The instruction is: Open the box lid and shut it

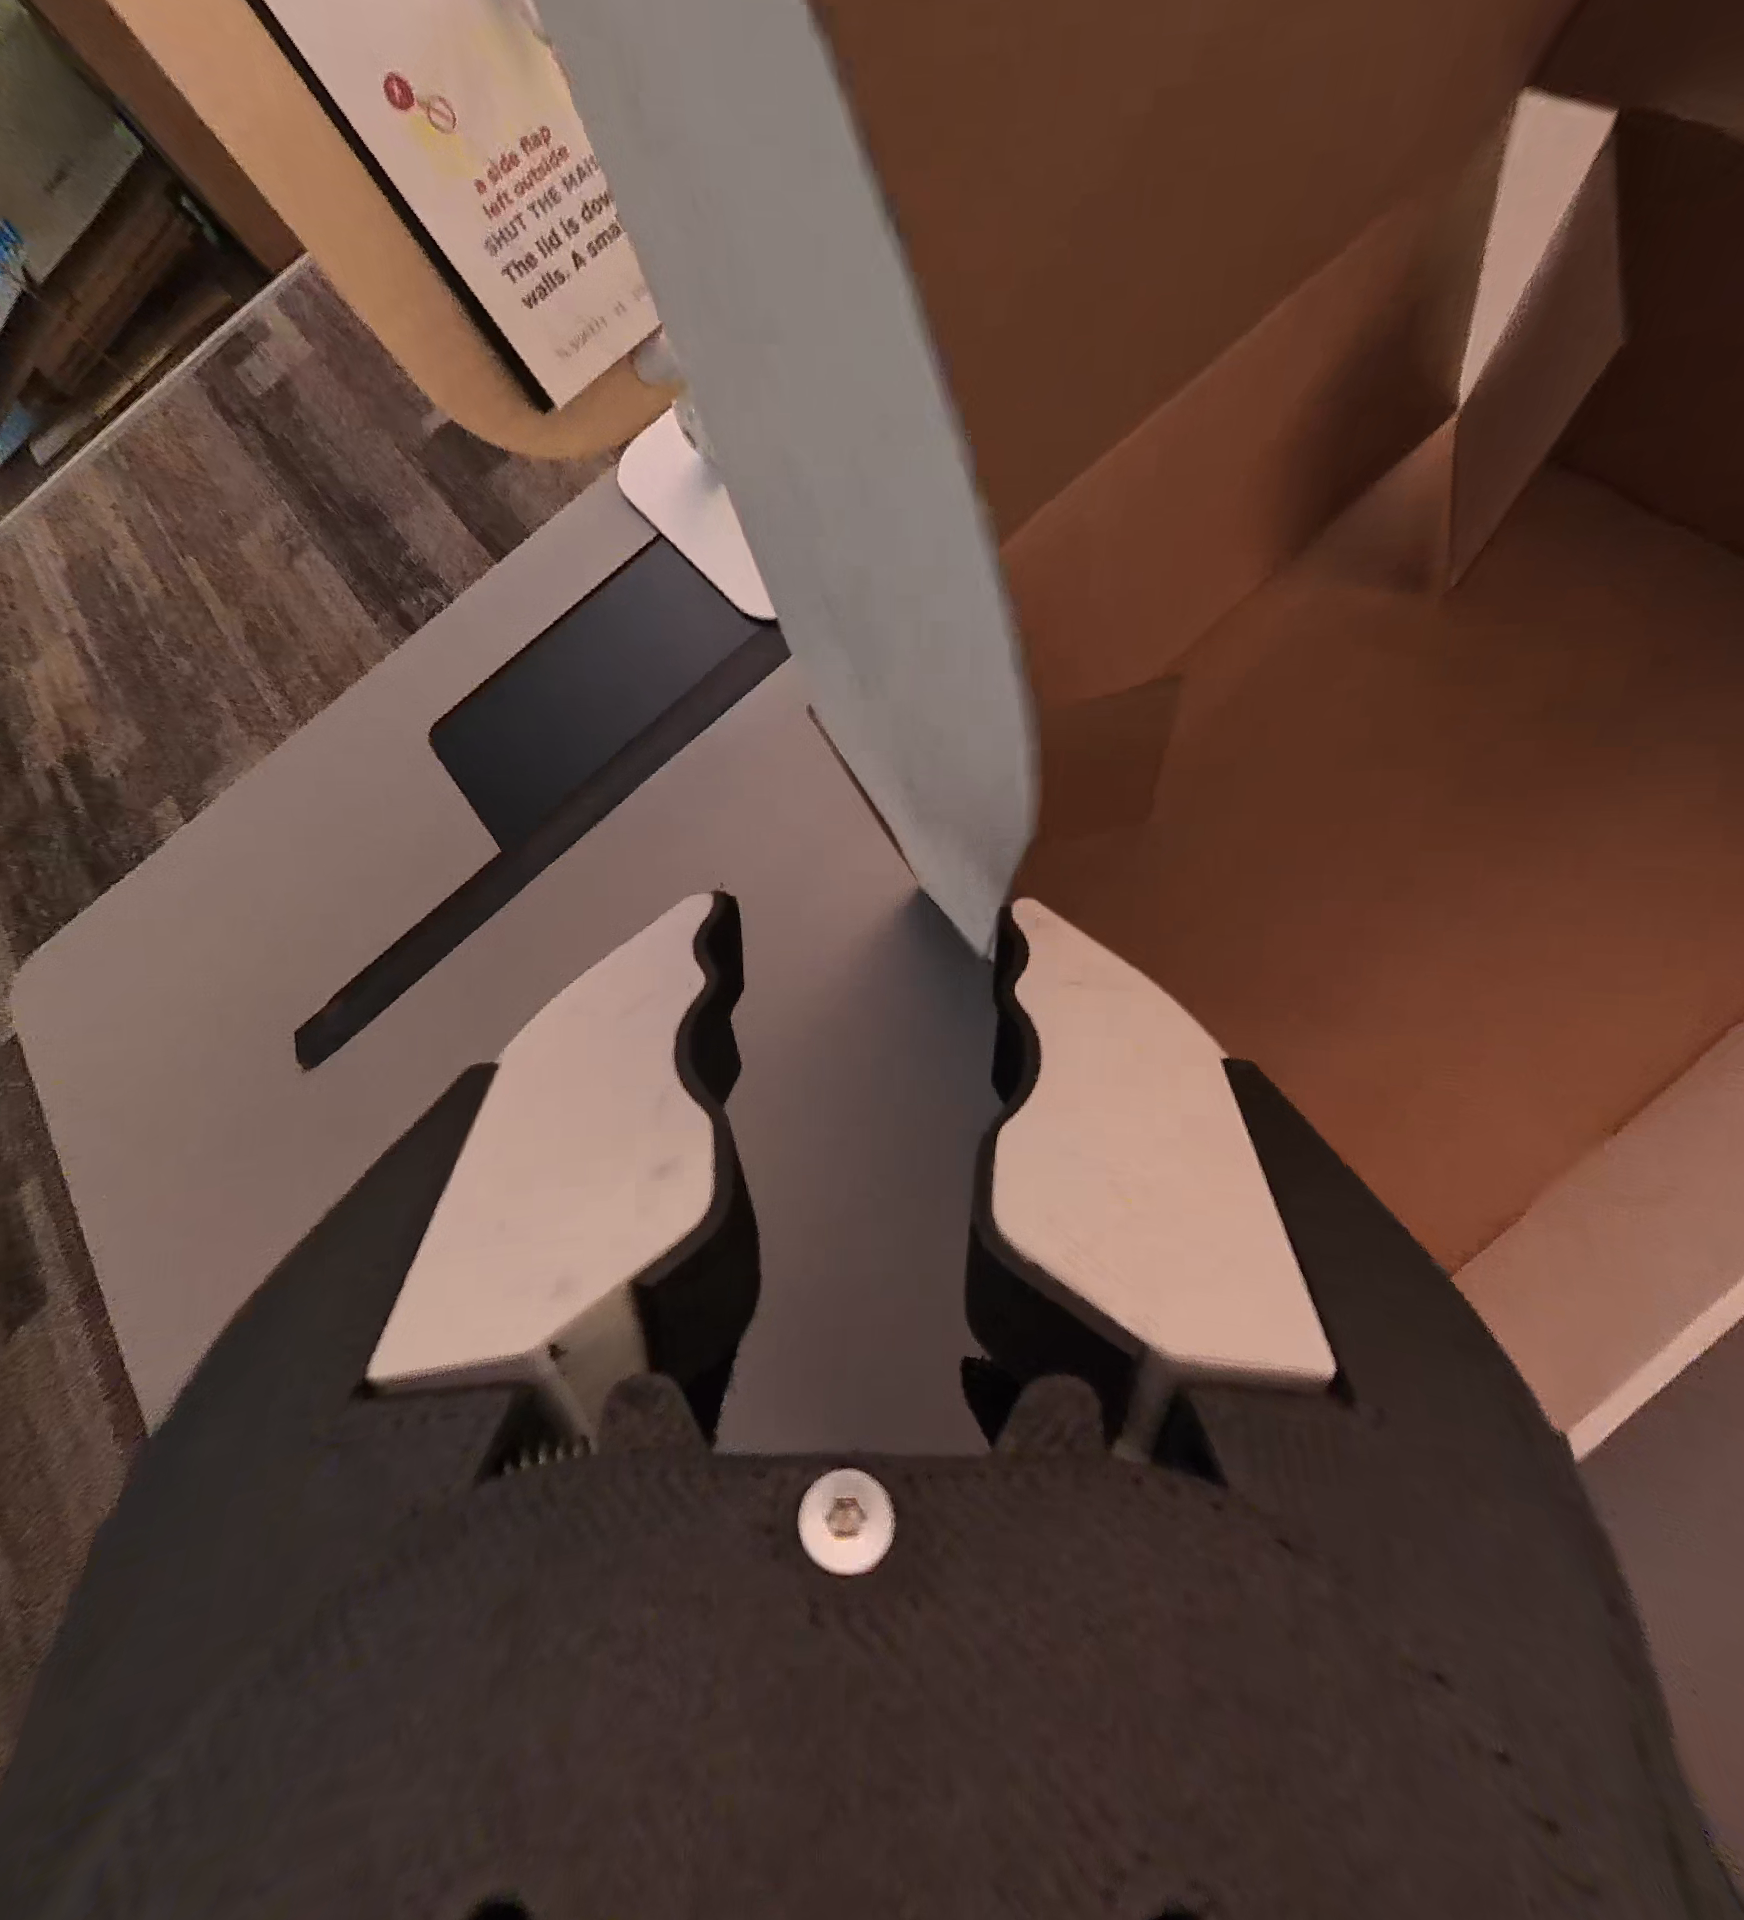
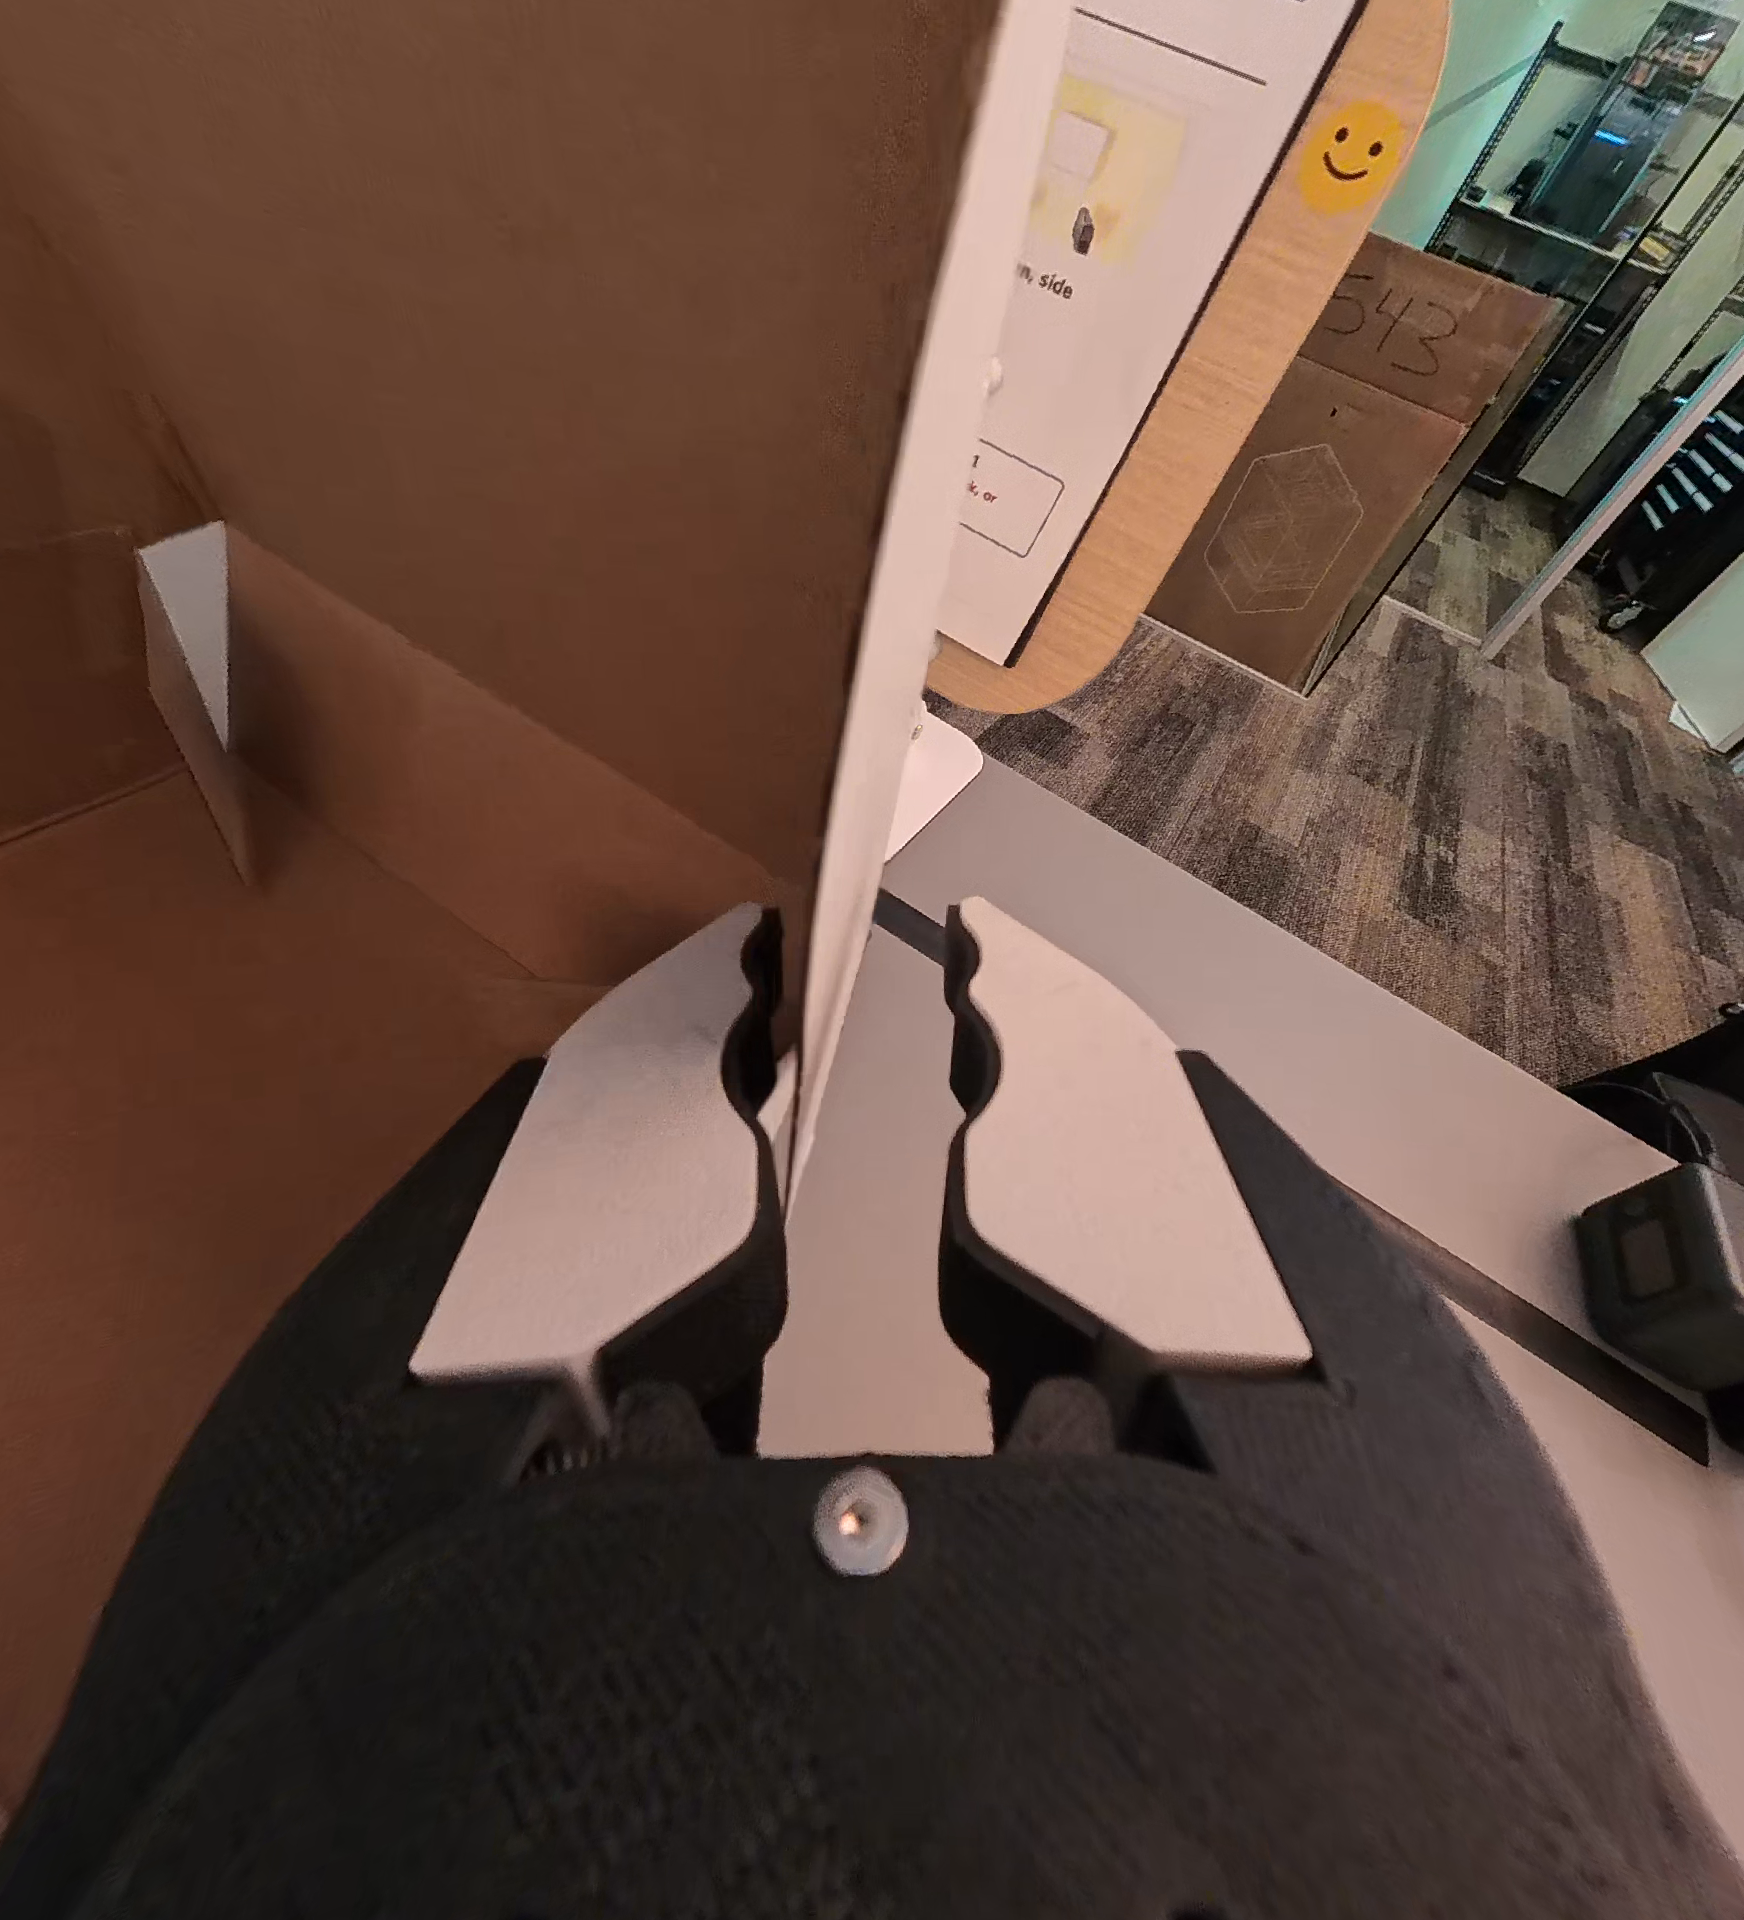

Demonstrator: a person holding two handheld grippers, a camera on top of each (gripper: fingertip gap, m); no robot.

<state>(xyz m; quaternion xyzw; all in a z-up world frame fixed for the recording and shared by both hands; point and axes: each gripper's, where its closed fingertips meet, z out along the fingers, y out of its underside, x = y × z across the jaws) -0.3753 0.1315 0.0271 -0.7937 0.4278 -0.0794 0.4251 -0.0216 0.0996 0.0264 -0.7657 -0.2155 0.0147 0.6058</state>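
The box is white outside and brown inside; its bare floor (image 1: 1419, 883) fills the right of the left wrist view and its floor (image 2: 172, 1091) fills the left of the right wrist view. The lid (image 1: 847, 468) stands raised, its lower corner at my left gripper's (image 1: 868, 925) right fingertip. That gripper is open and holds nothing. In the right wrist view the raised lid's white edge (image 2: 909, 520) runs down between the fingers of my right gripper (image 2: 860, 920), against the left finger, with a gap to the right one. That gripper is open. A small inner flap (image 2: 193, 665) stands upright in the box.
The box sits on a pale table (image 1: 224, 987) with a dark slot (image 1: 556, 831). A wooden board (image 2: 1263, 364) with a printed card (image 1: 535, 208) stands behind it. A black device (image 2: 1699, 1268) lies on the table at right. A cardboard carton (image 2: 1367, 468) stands on the carpet.
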